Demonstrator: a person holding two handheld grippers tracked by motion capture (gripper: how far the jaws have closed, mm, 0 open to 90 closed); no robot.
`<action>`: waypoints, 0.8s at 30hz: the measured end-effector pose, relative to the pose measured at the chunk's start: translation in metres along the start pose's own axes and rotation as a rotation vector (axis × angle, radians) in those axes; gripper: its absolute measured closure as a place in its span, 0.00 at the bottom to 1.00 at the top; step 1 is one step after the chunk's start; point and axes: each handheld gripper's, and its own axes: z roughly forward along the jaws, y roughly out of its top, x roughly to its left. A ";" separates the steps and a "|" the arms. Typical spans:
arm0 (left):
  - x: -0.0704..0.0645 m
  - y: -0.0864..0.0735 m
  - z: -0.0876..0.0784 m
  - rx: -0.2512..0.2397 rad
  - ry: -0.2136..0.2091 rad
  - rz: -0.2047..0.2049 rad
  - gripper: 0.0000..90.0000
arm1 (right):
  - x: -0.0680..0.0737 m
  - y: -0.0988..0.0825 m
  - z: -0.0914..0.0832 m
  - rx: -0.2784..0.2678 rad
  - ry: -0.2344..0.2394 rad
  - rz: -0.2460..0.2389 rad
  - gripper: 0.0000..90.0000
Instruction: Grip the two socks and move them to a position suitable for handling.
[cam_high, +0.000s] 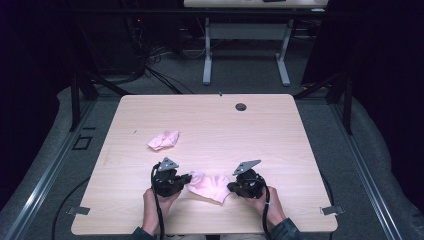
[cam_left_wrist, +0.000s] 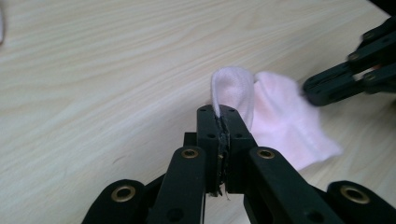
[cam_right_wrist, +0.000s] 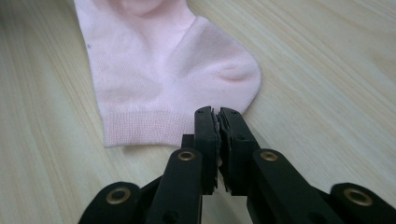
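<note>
Pink sock (cam_high: 210, 186) lies flat near the table's (cam_high: 280, 130) front edge, pinched at opposite ends by the closed left gripper (cam_high: 188, 178) and right gripper (cam_high: 231, 187), so the grasp looks done, while its crumpled mate (cam_high: 163, 140) farther back waits untouched.

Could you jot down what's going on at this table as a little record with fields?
Setting: wooden table
Work in hand: pink sock lying near the front edge, gripped at both ends
Left hand-held gripper: shut, pinching a raised fold at one end of the sock
Right hand-held gripper: shut on the ribbed cuff edge of the sock
Other item: second pink sock, crumpled, farther back on the left, untouched
Table detail: dark round grommet near the far edge
</note>
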 end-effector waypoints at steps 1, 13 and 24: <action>0.001 -0.003 0.001 0.007 0.004 -0.007 0.95 | -0.001 -0.003 -0.003 0.004 -0.009 -0.008 0.95; 0.004 -0.027 -0.016 0.022 0.120 0.020 0.42 | 0.032 -0.002 -0.015 -0.047 0.024 -0.185 0.58; -0.015 -0.025 -0.014 0.013 0.078 0.184 0.39 | 0.037 -0.004 0.003 -0.013 0.024 -0.209 0.89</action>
